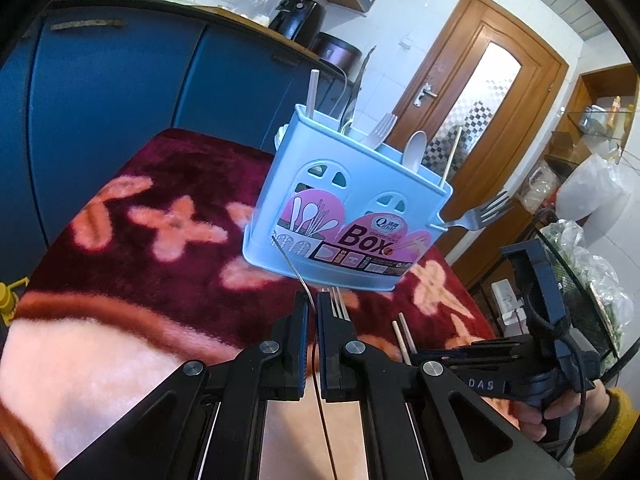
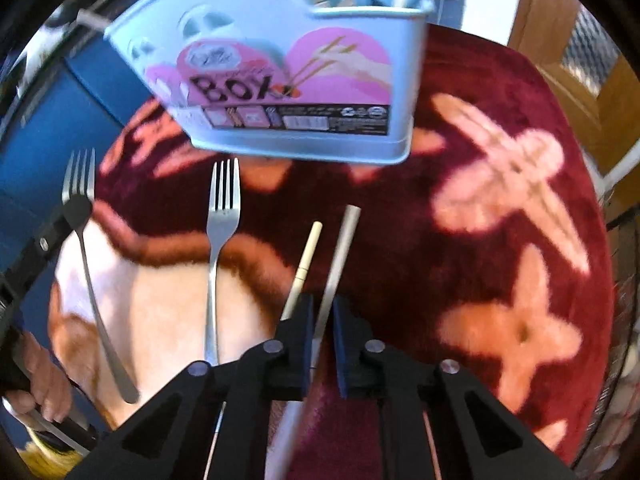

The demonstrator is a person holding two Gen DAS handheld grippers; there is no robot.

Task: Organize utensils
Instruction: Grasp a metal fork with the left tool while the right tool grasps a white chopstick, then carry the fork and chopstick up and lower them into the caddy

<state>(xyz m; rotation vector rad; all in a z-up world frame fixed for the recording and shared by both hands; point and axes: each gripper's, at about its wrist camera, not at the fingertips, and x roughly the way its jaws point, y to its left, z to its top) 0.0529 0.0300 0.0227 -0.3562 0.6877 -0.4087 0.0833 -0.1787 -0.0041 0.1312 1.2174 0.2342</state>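
A light blue utensil box (image 1: 344,216) with a pink "BOX" label stands on the red flowered blanket (image 1: 160,272); it also shows in the right wrist view (image 2: 280,80). It holds chopsticks, a fork and a white spoon (image 1: 414,150). My left gripper (image 1: 313,312) is shut on a fork, seen edge-on as a thin metal line (image 1: 294,268); the right wrist view shows that fork (image 2: 86,240) lifted at the left. My right gripper (image 2: 322,312) is shut on a grey chopstick (image 2: 340,248). A second fork (image 2: 220,248) and a beige chopstick (image 2: 304,264) lie on the blanket.
Another fork (image 1: 478,214) sticks out at the box's right corner. Blue cabinets (image 1: 100,100) stand behind the table, a wooden door (image 1: 480,100) at the back right. A wire rack with plastic bags (image 1: 580,248) is at the right.
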